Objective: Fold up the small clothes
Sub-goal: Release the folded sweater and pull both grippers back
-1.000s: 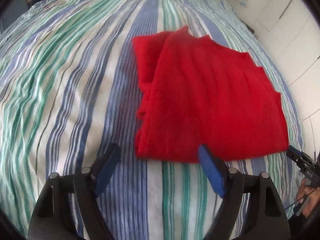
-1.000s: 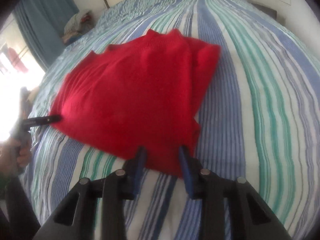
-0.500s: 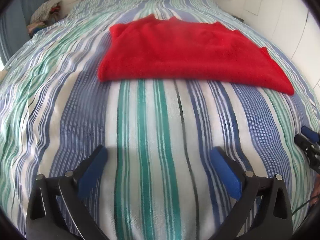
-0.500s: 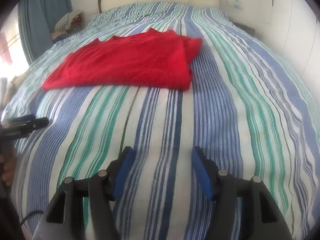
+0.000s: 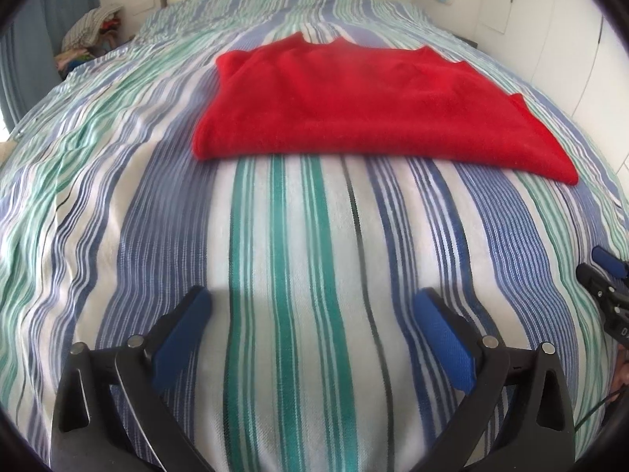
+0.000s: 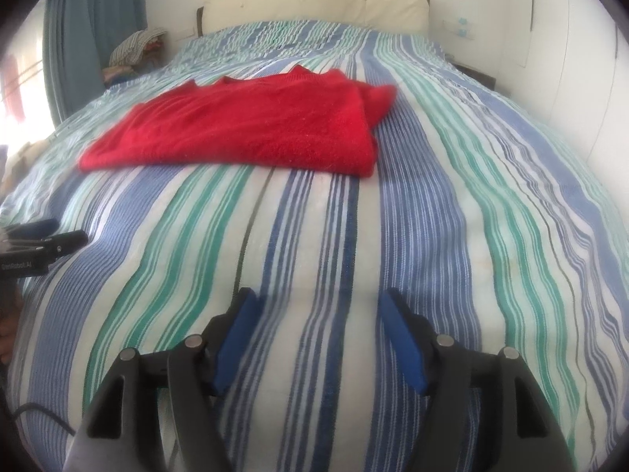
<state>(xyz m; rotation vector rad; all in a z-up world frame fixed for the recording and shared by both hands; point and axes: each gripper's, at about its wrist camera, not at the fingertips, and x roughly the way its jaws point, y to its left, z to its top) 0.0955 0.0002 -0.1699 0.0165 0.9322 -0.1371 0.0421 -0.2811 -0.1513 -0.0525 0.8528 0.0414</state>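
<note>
my left gripper [image 5: 312,316] has its jaws spread as wide as they go, nothing between them but striped bedspread [image 5: 298,236]. my right gripper [image 6: 318,316] has its jaws partly apart and opening, also empty, over bare cover. neither touches the red garment [image 5: 365,110]. i see that garment lying folded and flat on the bed, toward the headboard [image 6: 314,4] end and well apart from both grippers. its long axis runs across the bed, side to side, crossing the stripes. the neckline notch points to the headboard; the straight folded edge faces me. a pile of clothes [image 6: 135,49] sits off the bed's far left corner.
</note>
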